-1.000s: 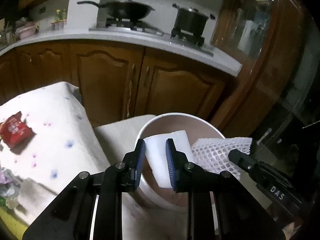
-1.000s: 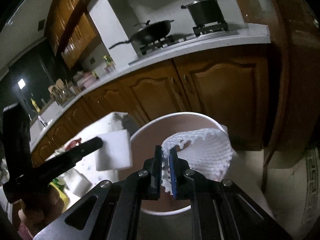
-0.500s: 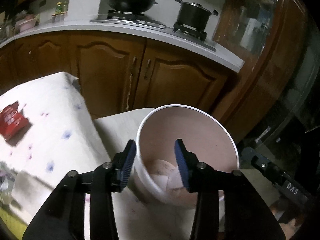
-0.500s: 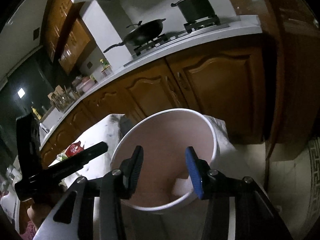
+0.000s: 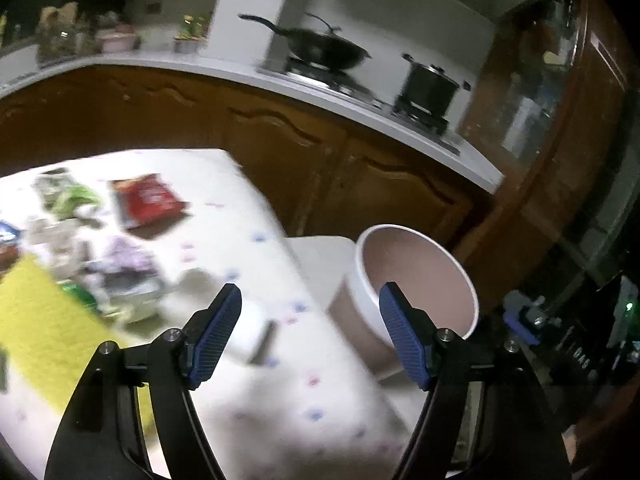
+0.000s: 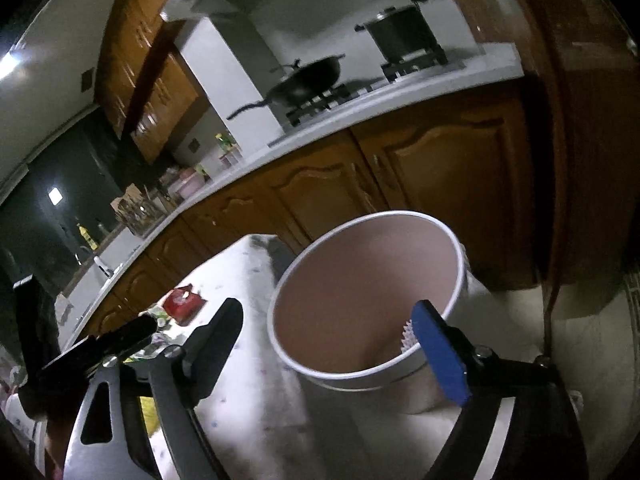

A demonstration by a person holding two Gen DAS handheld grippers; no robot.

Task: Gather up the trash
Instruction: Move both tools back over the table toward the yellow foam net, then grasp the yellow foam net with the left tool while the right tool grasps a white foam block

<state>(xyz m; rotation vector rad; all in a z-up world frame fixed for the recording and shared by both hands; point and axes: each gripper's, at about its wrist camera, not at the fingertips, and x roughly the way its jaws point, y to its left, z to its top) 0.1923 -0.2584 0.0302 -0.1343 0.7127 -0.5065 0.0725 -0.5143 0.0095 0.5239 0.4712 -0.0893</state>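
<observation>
Left gripper (image 5: 310, 332) opening, nothing between its fingers, above flowered tablecloth (image 5: 240, 240), right gripper (image 6: 340, 354) opening empty over white bin (image 6: 368, 296) with pinkish inside, foam net (image 6: 406, 336) showing only there, blurred wrappers (image 5: 146, 202) littering table in left view, stove beyond.

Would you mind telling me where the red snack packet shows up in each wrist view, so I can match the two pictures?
Left wrist: the red snack packet lies on the white tablecloth, upper left of centre, well left of the round bin.
Right wrist: it sits small at lower left, just above the other gripper, left of the bin.
Shared landmark: the black wok on the stove.
</observation>
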